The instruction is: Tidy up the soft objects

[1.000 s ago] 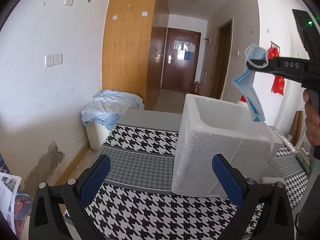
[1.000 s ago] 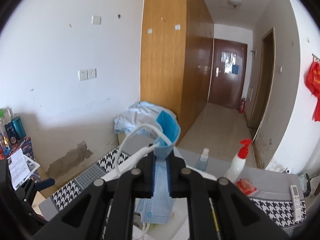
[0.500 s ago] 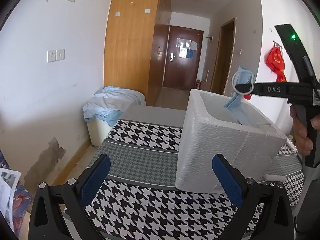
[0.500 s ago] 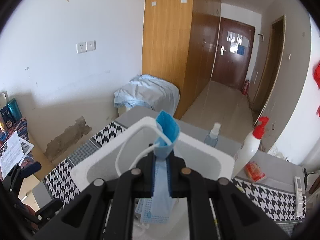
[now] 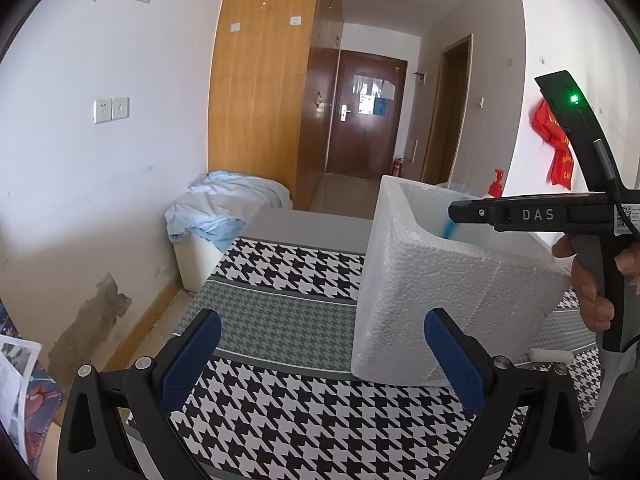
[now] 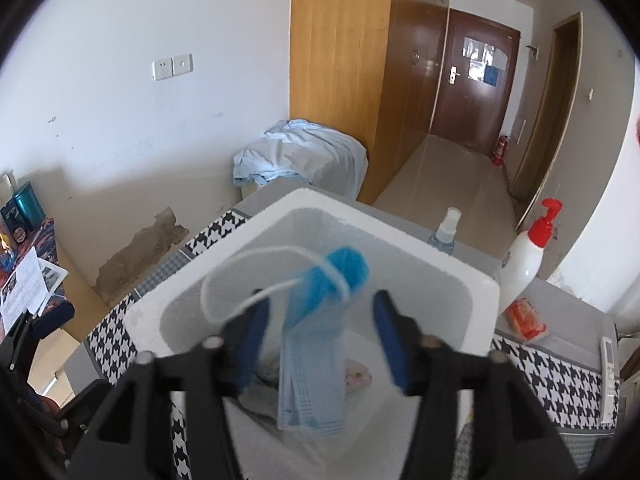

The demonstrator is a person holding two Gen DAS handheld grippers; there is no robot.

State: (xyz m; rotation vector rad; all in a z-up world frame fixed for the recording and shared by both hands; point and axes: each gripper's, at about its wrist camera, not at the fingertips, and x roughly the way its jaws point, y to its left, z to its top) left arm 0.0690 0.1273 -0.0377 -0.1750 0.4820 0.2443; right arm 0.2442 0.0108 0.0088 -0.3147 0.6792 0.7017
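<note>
A white foam box [image 5: 448, 288] stands on the houndstooth table; in the right wrist view its rim [image 6: 400, 236] is below me. My right gripper [image 6: 318, 336] is open over the box, and a blue face mask [image 6: 316, 356] falls between its blue pads [image 6: 250, 340] into the box, its ear loop trailing left. The right gripper also shows in the left wrist view [image 5: 454, 213] above the box, with a blur of blue mask [image 5: 448, 230] under it. My left gripper [image 5: 320, 356] is open and empty, low in front of the box.
A white pump bottle with a red top [image 6: 524, 264], a small spray bottle [image 6: 444, 232], an orange packet [image 6: 526, 316] and a remote [image 6: 608, 360] sit behind the box. Other soft items lie in the box bottom [image 6: 356, 376]. A bin draped in blue cloth [image 5: 224, 216] stands by the wall.
My right gripper came down over the box and opened, letting go of the mask, which now drops inside. The left gripper stayed open and moved only slightly.
</note>
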